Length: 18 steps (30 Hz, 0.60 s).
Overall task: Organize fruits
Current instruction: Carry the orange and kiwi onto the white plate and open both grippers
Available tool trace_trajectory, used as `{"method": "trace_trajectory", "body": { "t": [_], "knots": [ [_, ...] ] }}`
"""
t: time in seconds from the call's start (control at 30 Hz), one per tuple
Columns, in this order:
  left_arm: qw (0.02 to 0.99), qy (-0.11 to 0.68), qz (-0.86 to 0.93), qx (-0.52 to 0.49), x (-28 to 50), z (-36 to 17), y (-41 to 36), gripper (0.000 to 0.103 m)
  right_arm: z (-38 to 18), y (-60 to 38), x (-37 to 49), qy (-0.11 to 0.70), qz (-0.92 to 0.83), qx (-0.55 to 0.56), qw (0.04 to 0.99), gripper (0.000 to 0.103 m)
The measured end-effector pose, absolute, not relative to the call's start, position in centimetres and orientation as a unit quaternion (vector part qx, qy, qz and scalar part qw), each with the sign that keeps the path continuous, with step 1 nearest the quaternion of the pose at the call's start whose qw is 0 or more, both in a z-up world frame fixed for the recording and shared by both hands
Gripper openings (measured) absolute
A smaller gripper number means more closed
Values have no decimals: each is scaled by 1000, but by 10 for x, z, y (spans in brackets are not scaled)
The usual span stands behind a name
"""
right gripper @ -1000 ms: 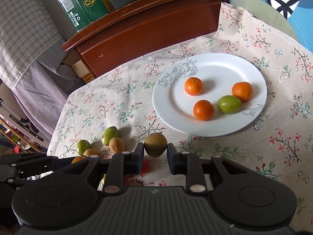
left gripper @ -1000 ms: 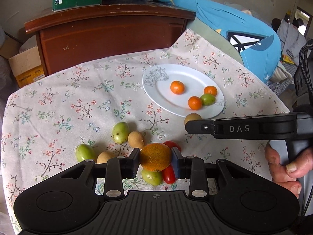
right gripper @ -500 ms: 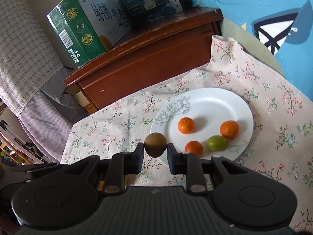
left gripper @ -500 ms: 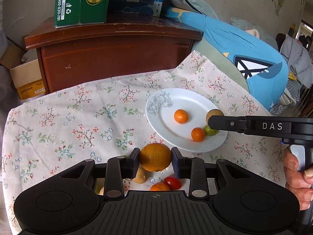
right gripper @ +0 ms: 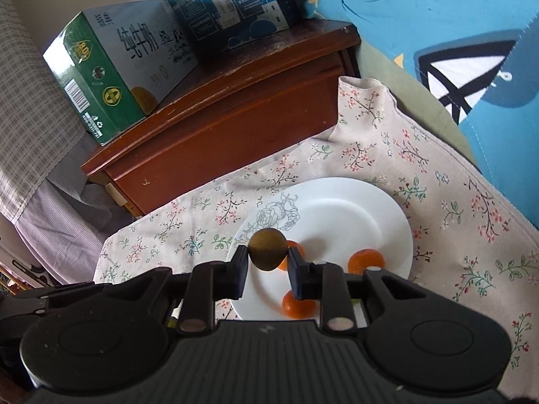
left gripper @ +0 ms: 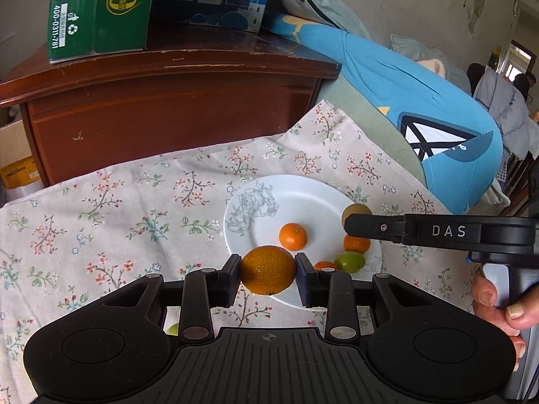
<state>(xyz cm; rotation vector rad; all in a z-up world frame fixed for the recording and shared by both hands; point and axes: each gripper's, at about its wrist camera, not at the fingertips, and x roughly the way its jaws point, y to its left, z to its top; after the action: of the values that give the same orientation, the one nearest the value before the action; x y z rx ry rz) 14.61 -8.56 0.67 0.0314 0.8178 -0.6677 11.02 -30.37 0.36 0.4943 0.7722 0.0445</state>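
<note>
Left tool [left gripper: 268, 270] grips orange [left gripper: 267, 269]; right tool [right gripper: 268, 259] grips kiwi [right gripper: 267, 248].

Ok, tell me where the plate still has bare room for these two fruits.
The white plate is bare across its far half, from the rose drawing to the far right rim. The near half is crowded: three small oranges and a green fruit. The left gripper holds the big orange; the right gripper holds the brown fruit.

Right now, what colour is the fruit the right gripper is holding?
Brownish-olive fruit, clearest in the right wrist view.
</note>
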Motion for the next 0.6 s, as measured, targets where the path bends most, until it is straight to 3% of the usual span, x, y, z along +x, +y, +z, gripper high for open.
{"method": "trace_trajectory", "body": {
  "t": [0.6],
  "knots": [
    [847, 417, -330, 22, 169, -35, -123, 31, -24, -308, 128, 410, -7, 241, 880, 25]
  ]
}}
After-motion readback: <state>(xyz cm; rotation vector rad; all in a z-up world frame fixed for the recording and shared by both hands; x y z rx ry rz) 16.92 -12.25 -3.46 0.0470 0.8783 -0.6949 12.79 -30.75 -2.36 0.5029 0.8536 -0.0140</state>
